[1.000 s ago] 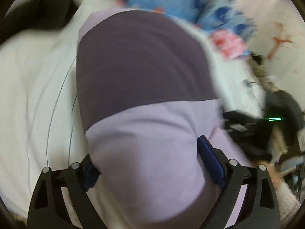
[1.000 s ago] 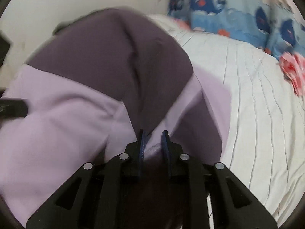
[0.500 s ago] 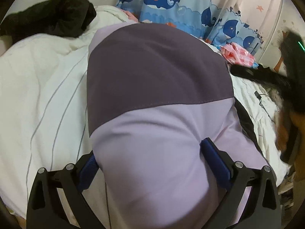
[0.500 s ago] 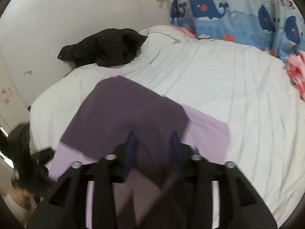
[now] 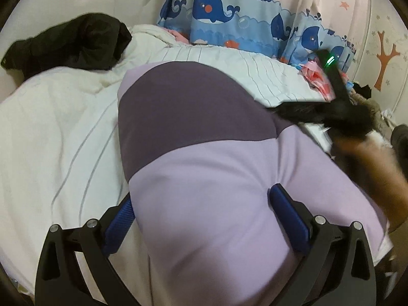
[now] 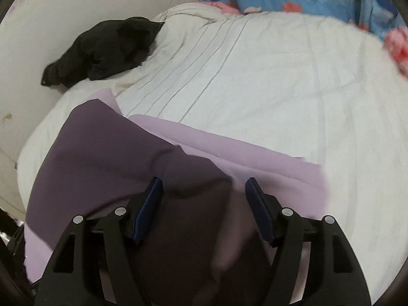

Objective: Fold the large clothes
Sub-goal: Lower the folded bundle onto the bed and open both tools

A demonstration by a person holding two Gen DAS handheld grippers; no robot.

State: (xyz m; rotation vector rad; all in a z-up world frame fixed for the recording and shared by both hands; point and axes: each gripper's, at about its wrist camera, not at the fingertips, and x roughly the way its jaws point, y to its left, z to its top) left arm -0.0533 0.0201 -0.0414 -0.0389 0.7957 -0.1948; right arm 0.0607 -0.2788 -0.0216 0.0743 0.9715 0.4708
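Observation:
A large garment in light lilac and dark purple (image 5: 204, 153) lies folded on the white striped bed (image 5: 58, 132). My left gripper (image 5: 201, 209) is open, its blue-padded fingers wide on either side of the lilac end, which lies between them. My right gripper (image 6: 204, 204) is open too, its fingers apart over the dark purple part of the garment (image 6: 102, 158). The right gripper and the hand holding it also show in the left wrist view (image 5: 341, 112), at the garment's right edge.
A black garment (image 6: 107, 48) is heaped at the bed's far left corner by the wall. A blue whale-print curtain (image 5: 229, 12) hangs behind the bed. A pink cloth (image 5: 316, 79) lies at the far right. Bare white sheet (image 6: 280, 89) stretches beyond the garment.
My right gripper was shut on the garment a second ago and has opened, letting the fabric drop onto the bed. The garment now lies flatter. My left gripper stayed open.

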